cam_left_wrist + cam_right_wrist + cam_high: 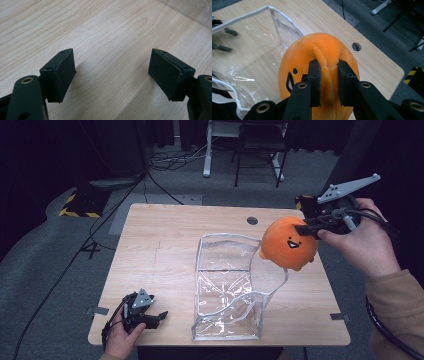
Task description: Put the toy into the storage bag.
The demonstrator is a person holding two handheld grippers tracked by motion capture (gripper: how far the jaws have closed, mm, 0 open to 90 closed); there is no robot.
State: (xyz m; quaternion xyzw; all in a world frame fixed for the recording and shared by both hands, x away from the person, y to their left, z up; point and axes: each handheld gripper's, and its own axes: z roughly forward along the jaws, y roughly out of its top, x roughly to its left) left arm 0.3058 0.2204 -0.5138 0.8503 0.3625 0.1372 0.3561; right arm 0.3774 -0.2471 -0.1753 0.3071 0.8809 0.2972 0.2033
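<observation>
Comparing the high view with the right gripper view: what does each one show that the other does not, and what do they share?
High view alone: the left gripper resting open near the table's near-left corner, the person's hands, and the whole clear plastic bag standing open.

Right gripper view alone: the right gripper with its jaws pinching a fold of plush on the orange plush toy.

Both: the toy with its black face, the bag's white-edged rim, the wooden table and its round hole.

No readable text, labels, brands or numbers anywhere.
</observation>
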